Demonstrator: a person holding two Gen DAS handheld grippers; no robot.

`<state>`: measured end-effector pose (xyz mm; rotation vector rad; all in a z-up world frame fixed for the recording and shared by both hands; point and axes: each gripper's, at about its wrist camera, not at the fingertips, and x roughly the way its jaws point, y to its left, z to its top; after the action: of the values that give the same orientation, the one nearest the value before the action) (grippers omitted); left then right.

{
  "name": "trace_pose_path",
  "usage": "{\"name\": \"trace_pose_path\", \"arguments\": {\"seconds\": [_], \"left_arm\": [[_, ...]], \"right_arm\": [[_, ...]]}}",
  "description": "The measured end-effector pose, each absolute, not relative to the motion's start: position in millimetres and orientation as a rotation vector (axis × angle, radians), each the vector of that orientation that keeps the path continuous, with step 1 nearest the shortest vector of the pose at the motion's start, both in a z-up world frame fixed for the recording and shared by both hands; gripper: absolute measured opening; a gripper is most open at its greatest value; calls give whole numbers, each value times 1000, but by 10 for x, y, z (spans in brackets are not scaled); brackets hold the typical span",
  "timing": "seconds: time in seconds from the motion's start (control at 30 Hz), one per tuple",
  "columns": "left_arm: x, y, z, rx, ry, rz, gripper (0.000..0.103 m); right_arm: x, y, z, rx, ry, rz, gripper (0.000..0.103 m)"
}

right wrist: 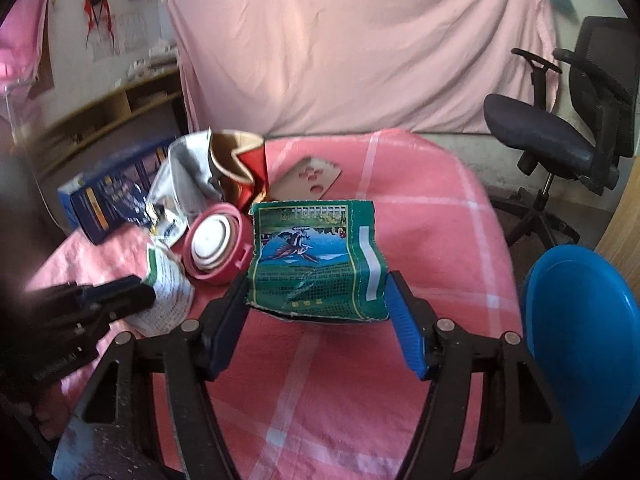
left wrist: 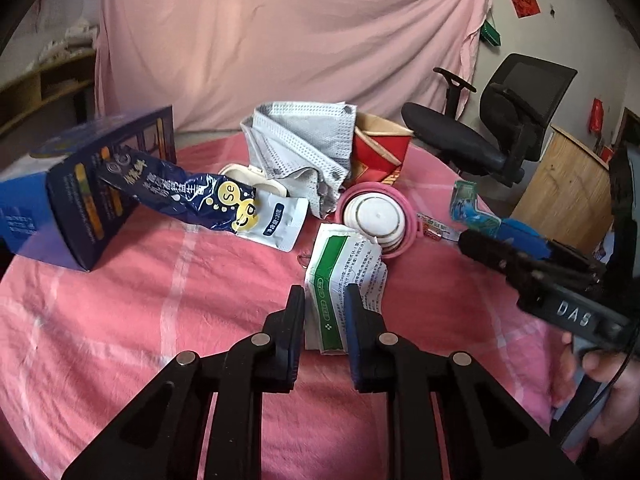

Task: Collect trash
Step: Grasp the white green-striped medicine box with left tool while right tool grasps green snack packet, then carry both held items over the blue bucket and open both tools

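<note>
My left gripper is shut on a white-and-green paper packet that rests on the pink tablecloth. The packet also shows in the right wrist view. My right gripper is shut on a green flattened carton and holds it above the table; the carton also shows in the left wrist view. Other trash lies at the back: a grey face mask, a dark blue snack bag, a red torn paper box, a blue box.
A pink round lid with a white centre lies just beyond the packet. A blue bin stands right of the table. A black office chair stands at the far right. A pink cloth hangs behind.
</note>
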<state>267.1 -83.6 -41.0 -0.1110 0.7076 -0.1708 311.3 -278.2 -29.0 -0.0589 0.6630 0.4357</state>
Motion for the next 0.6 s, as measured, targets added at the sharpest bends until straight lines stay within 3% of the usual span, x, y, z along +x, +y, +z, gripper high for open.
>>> {"name": "trace_pose_path", "arguments": {"seconds": [0.17, 0.4, 0.53, 0.6], "left_arm": [[2549, -963, -349, -83, 648, -157, 10], [2499, -1140, -370, -44, 656, -199, 10], [2466, -1209, -359, -15, 664, -242, 11], [2472, -1267, -388, -1, 682, -250, 17]], "right_arm": [[2990, -2876, -179, -18, 571, 433, 91], [2860, -3036, -102, 41, 500, 428, 91], [2860, -3091, -112, 63, 510, 427, 91], [2876, -3115, -135, 54, 540, 416, 91]]}}
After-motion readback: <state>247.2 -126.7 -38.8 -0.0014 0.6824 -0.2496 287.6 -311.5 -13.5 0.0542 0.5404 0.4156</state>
